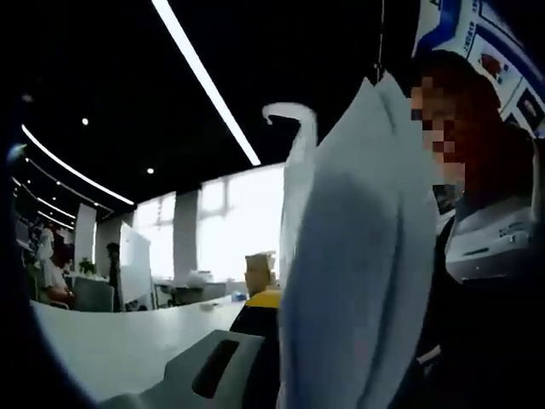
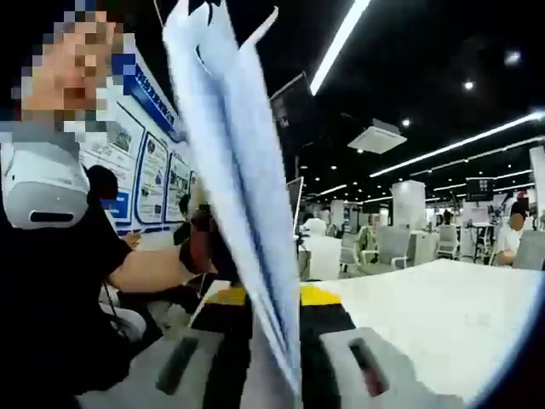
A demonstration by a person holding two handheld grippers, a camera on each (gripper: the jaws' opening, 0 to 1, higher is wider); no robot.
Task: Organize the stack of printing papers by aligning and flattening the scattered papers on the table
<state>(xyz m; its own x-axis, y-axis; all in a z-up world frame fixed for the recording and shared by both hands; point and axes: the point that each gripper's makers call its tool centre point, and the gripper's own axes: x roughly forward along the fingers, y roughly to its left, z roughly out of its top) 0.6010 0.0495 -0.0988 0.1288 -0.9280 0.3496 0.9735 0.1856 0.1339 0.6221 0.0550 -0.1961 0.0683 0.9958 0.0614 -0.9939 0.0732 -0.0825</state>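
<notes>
1. Right gripper (image 2: 271, 358) was clamped on the papers (image 2: 234, 179), which stood upright between its jaws, above the table (image 2: 434, 307).
2. Left gripper (image 1: 281, 375) held the papers (image 1: 358, 256) edge-on; grip looked closed.
3. Person's arm (image 2: 149, 271) was beside the papers, away from the table.

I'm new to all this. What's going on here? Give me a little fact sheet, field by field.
Setting: open office, ceiling strip lights, wall posters
Surface: white table
Held item: stack of papers, lifted upright, seen edge-on between the jaws
Left gripper: shut on the papers
Right gripper: shut on the papers
Paper state: sheets fan apart at the top, edges not yet aligned
Person: holding the grippers, black sleeve
Background: seated people, chairs
</notes>
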